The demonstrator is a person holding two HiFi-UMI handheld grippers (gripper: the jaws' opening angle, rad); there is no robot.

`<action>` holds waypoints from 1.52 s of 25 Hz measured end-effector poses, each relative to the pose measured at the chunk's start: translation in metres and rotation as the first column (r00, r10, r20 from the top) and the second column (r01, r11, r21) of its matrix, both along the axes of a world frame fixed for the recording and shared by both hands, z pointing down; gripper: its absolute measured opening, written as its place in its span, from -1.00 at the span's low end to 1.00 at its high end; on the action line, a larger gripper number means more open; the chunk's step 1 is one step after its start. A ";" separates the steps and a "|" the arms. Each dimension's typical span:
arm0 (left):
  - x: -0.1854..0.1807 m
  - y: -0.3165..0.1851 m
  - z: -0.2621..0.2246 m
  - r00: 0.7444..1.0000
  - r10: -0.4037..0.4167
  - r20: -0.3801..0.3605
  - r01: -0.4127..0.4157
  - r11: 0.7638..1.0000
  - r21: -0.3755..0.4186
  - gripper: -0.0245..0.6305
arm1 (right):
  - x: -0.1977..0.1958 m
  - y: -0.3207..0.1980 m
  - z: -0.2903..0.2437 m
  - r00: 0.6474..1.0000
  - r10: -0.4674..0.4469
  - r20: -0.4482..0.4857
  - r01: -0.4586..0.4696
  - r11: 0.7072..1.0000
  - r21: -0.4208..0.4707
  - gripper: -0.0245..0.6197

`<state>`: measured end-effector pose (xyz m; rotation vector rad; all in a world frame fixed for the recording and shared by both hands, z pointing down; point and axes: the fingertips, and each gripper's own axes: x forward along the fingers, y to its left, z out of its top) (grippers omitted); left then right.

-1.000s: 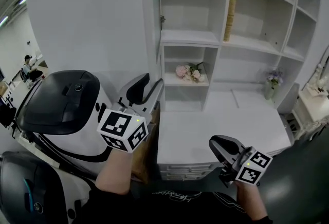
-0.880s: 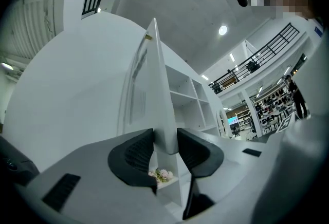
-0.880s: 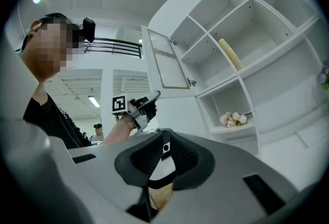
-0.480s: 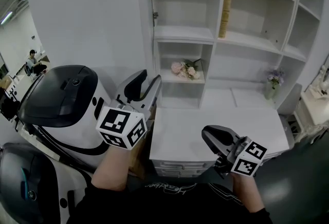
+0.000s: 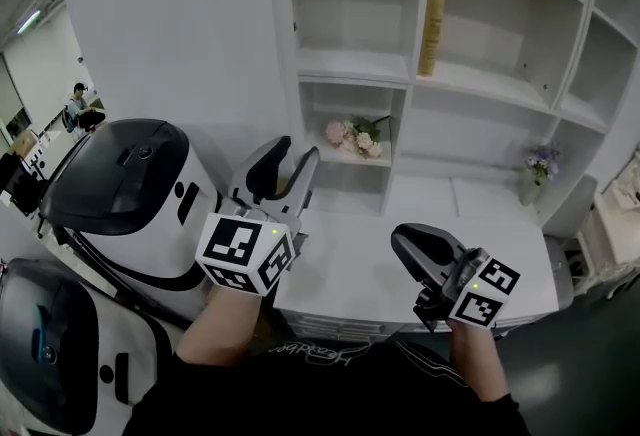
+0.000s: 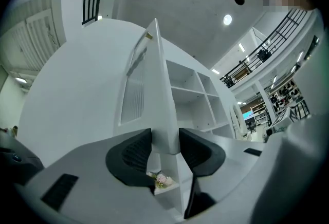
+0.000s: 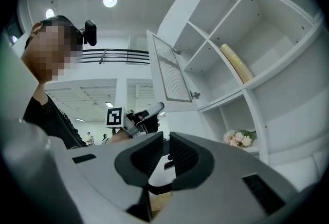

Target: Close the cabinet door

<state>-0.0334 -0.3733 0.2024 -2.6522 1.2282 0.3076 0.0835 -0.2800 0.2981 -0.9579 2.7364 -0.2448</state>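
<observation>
At ten o'clock in the head view the cabinet door point(image 5: 170, 24) stands wide open, the left gripper point(image 5: 283, 169) spreading its fingers point(image 6: 131, 159) with the door's edge lined up between them but not clamped, the right gripper point(image 5: 425, 254) slightly parted and empty; this looks like the approach, and next the door needs a push toward two o'clock.

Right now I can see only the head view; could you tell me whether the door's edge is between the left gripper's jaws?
Observer: Yes. In the left gripper view the door edge stands between the left gripper's jaws, which are opening. I cannot tell whether the pads touch it.
Operator: Thank you. Is the right gripper holding anything?
Observer: No. The right gripper shows a narrow gap between its jaws with nothing in it.
Operator: Anything else about the door?
Observer: It carries a slatted panel, seen in the right gripper view.
</observation>
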 end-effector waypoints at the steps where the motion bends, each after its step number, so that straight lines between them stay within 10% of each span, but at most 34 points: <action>1: 0.005 0.000 0.000 1.000 -0.012 0.007 0.012 1.000 0.002 -0.37 | 0.005 -0.002 -0.002 1.000 -0.005 0.001 0.005 1.000 0.005 -0.75; 38: 0.156 -0.056 0.005 0.963 -0.254 0.088 0.252 0.967 0.027 -0.33 | 0.162 -0.027 -0.010 0.993 -0.116 0.028 0.114 0.991 0.071 -0.75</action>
